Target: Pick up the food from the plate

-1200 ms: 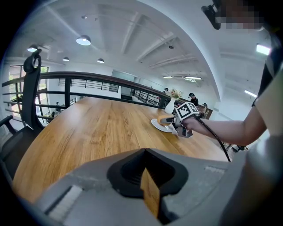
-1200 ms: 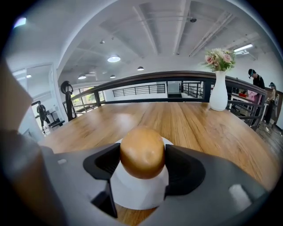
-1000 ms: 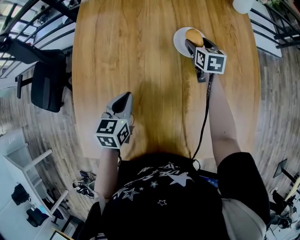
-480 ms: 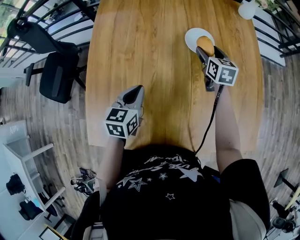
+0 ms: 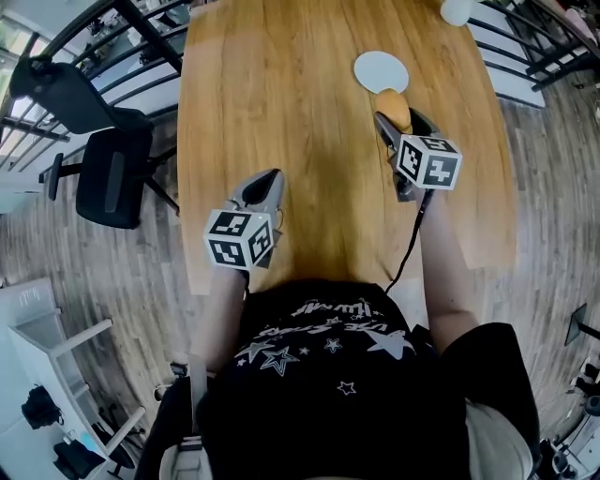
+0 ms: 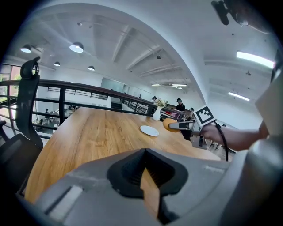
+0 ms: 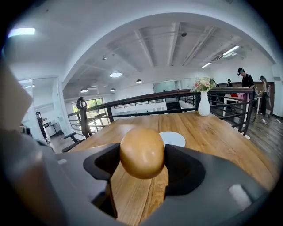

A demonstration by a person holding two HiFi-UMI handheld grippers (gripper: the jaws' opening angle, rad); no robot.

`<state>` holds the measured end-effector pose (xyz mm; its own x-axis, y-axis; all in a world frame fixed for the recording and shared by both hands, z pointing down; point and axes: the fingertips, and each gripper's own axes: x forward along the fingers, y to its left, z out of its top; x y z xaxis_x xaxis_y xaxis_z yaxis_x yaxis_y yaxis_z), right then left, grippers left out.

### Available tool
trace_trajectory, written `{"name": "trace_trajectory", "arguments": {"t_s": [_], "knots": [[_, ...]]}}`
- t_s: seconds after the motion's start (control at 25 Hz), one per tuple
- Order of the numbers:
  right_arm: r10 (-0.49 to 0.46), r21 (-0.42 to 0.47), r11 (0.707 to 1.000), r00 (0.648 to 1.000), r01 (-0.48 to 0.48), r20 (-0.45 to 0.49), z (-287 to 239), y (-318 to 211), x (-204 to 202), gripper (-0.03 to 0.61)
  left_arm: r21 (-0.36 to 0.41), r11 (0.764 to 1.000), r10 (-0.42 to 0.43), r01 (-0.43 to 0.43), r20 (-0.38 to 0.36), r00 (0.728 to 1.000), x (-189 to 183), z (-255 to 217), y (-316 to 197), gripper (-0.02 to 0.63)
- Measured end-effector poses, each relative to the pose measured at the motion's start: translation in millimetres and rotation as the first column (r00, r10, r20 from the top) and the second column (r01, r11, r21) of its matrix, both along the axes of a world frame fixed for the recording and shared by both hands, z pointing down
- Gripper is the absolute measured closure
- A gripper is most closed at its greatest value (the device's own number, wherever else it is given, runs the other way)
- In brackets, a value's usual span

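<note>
A round golden-brown bun [image 5: 394, 107] hangs above the wooden table [image 5: 281, 103], just on the near side of the white plate [image 5: 382, 70]. My right gripper [image 5: 395, 120] is shut on it, one jaw on each side. The right gripper view has the bun [image 7: 142, 152] filling the gap between the jaws, with the bare plate [image 7: 175, 139] behind it. My left gripper [image 5: 266, 180] hovers over the table's near left part, shut with nothing in it. From the left gripper view, the bun [image 6: 169, 124] and the plate [image 6: 149, 130] lie far ahead to the right.
A white vase [image 5: 459, 9] stands at the table's far right corner. A black office chair [image 5: 108, 183] stands left of the table. Dark railings [image 5: 131, 56] run along the far left and right sides. People stand beyond the railing [image 7: 245, 84].
My right gripper has lifted the bun off the plate and drawn it back toward the person; the plate is now bare. The left gripper has risen a little.
</note>
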<state>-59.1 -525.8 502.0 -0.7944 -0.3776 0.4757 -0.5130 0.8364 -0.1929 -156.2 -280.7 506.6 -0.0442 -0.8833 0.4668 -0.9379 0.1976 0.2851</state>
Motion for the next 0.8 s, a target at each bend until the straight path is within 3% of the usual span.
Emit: {"name": "trace_trajectory", "arguments": {"t_s": [0.4, 0.8], "knots": [[0.077, 0.017, 0.997, 0.996, -0.078, 0.047, -40, 63, 16, 0.261, 0.06, 0.997, 0.048, -0.048, -0.001, 0.999, -16, -23, 49, 0.612], [0.148, -0.015, 0.989, 0.986, -0.147, 0.074, -45, 149, 10, 0.261, 0.09, 0.986, 0.145, -0.143, -0.01, 0.989, -39, -29, 103, 0.612]]}}
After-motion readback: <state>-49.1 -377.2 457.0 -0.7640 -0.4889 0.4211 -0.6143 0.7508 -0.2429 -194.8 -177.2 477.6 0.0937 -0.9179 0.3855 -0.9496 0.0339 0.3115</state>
